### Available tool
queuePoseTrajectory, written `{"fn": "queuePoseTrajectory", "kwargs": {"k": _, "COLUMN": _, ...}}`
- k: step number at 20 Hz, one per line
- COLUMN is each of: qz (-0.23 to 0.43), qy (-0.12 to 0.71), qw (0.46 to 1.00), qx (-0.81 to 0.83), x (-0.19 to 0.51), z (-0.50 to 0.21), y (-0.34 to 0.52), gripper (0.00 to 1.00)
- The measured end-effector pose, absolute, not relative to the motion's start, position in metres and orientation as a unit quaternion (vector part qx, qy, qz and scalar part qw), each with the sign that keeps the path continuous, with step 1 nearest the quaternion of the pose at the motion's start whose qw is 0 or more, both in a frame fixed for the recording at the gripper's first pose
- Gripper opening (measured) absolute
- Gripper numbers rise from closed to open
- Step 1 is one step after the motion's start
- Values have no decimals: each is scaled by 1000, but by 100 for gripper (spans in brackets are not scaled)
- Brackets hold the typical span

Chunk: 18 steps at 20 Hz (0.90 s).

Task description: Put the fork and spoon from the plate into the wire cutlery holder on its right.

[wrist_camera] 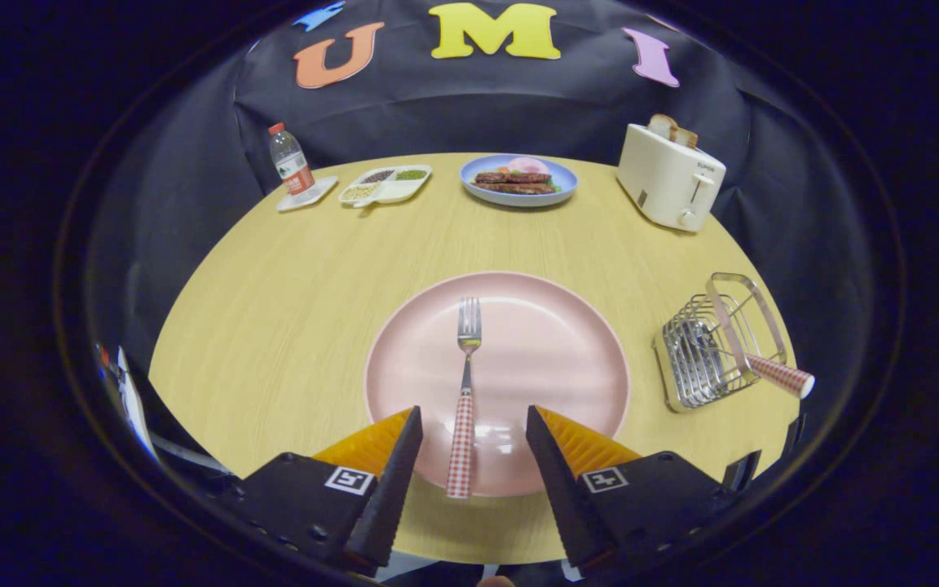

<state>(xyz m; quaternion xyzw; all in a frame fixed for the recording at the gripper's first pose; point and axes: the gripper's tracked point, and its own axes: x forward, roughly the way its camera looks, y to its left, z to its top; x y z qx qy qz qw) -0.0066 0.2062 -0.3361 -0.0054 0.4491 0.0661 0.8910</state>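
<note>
Round wood table (290, 302). Pink plate (551, 342) just ahead of the jaws, wire holder (710, 350) right of it. Beyond: toaster (669, 178), blue plate (518, 194), tray (385, 186), coaster (306, 196).

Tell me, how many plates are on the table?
2. The pink plate holds the fork, just ahead of the open gripper. The blue plate with food sits far beyond.
</note>
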Motion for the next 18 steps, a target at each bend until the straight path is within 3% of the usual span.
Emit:
{"fn": "queuePoseTrajectory", "kwargs": {"k": 1, "qz": 68, "qy": 456, "qw": 887, "qx": -3, "x": -8, "z": -340, "y": 208, "gripper": 72}}
{"fn": "queuePoseTrajectory", "kwargs": {"k": 7, "qz": 58, "qy": 487, "qw": 871, "qx": 4, "x": -13, "z": -356, "y": 209, "gripper": 24}}
{"fn": "queuePoseTrajectory", "kwargs": {"k": 9, "qz": 56, "qy": 494, "qw": 867, "qx": 0, "x": -17, "z": -360, "y": 203, "gripper": 25}}
{"fn": "queuePoseTrajectory", "kwargs": {"k": 10, "qz": 57, "qy": 498, "qw": 865, "qx": 1, "x": -15, "z": -360, "y": 206, "gripper": 8}}
{"fn": "queuePoseTrajectory", "kwargs": {"k": 12, "qz": 56, "qy": 503, "qw": 862, "qx": -4, "x": -15, "z": -359, "y": 203, "gripper": 8}}
{"fn": "queuePoseTrajectory", "kwargs": {"k": 13, "qz": 53, "qy": 504, "qw": 862, "qx": -9, "x": -13, "z": -355, "y": 201, "gripper": 1}}
{"fn": "queuePoseTrajectory", "kwargs": {"k": 18, "qz": 72, "qy": 529, "qw": 846, "qx": -6, "x": -19, "z": -326, "y": 191, "gripper": 1}}
